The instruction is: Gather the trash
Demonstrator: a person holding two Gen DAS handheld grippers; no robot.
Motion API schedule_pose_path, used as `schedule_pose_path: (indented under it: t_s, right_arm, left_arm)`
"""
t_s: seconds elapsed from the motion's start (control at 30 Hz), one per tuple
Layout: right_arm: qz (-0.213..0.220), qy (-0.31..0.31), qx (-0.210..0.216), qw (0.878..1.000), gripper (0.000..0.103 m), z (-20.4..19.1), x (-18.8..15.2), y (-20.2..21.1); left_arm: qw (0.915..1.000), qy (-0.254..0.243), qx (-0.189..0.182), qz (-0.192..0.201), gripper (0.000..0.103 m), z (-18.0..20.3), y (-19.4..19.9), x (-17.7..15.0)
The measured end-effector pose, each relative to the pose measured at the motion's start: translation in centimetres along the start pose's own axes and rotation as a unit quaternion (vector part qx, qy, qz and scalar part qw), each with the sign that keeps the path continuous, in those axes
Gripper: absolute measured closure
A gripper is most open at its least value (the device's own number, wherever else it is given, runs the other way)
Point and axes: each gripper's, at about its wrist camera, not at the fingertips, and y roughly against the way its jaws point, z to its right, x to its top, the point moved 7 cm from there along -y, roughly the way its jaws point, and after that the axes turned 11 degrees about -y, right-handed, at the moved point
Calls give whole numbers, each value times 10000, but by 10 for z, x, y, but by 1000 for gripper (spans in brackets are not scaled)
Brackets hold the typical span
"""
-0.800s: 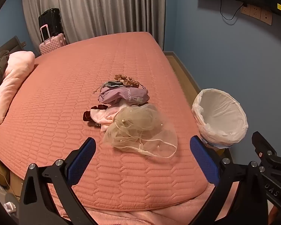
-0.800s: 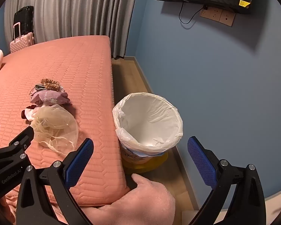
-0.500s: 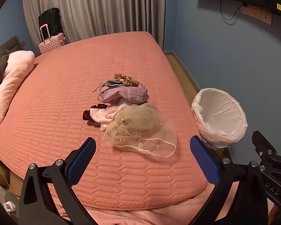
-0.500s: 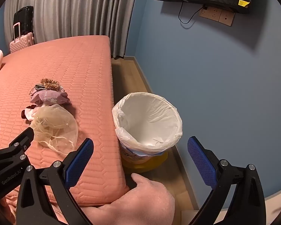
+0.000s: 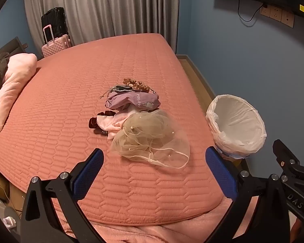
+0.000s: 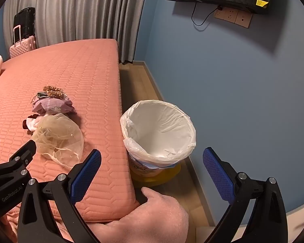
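While both tongs gape, beige netting [image 5: 150,141] lies beside the bin [image 6: 158,129].

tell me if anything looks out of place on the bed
Yes: a small heap of soft items sits mid-mattress, a beige tulle piece in front of a purple pouch and dark red scraps. The lined bin beside the bed looks empty.

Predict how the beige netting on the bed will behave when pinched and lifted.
The beige netting is sheer and crumpled, so it is probably very light and floppy and will drape. Its thin cord and small beads could snag. It overlaps the pink cloth, so that might drag along.
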Motion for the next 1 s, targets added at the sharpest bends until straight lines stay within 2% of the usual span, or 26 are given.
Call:
schedule_pose_path:
  t_s: [1.0]
  right_arm:
    - [-10,-35,-56,10000,6,3,5,2]
  left_arm:
    - [9999,-30,-3,97,7,2,3,3]
